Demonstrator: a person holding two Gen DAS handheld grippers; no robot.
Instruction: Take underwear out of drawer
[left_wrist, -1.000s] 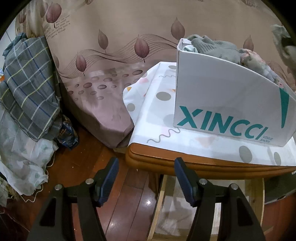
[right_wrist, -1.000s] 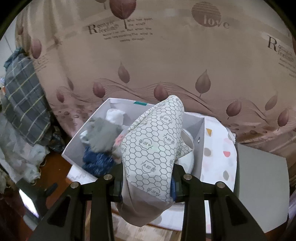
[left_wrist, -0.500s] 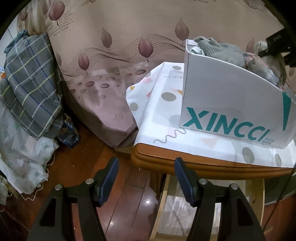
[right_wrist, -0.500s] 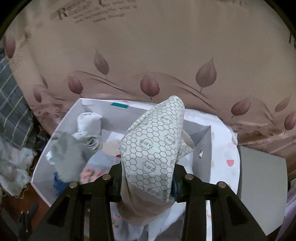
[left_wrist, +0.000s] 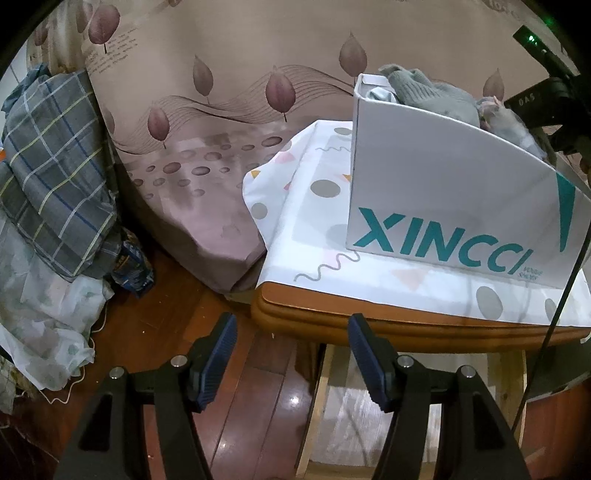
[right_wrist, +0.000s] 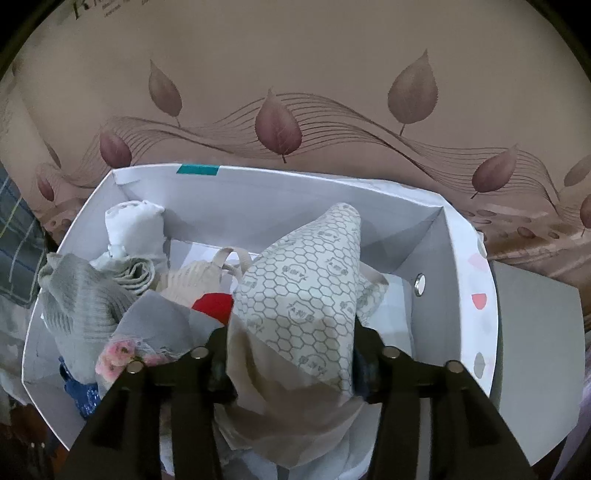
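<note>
A white shoebox marked XINCCI (left_wrist: 443, 177) serves as the drawer and stands on a small table. It holds grey, white, red and floral garments. In the right wrist view my right gripper (right_wrist: 291, 332) reaches down into the box (right_wrist: 258, 192). Its jaws are opening, and a honeycomb-print piece of underwear (right_wrist: 303, 273) still stands between the fingers over the right half. My left gripper (left_wrist: 291, 325) hangs open and empty in front of the table edge, above the floor. The right gripper's body (left_wrist: 546, 103) shows over the box's far right corner.
A wooden table edge (left_wrist: 369, 325) with a spotted cloth (left_wrist: 314, 221) carries the box. A leaf-print mattress (left_wrist: 207, 147) stands behind it. Plaid bedding (left_wrist: 48, 155) is piled at the left, and a grey slab (right_wrist: 535, 332) lies right of the box. A black cable (left_wrist: 565, 295) hangs in front of the box.
My right gripper came down over the box with the honeycomb underwear, and its fingers have spread wider apart. The left gripper has kept its place and opening.
</note>
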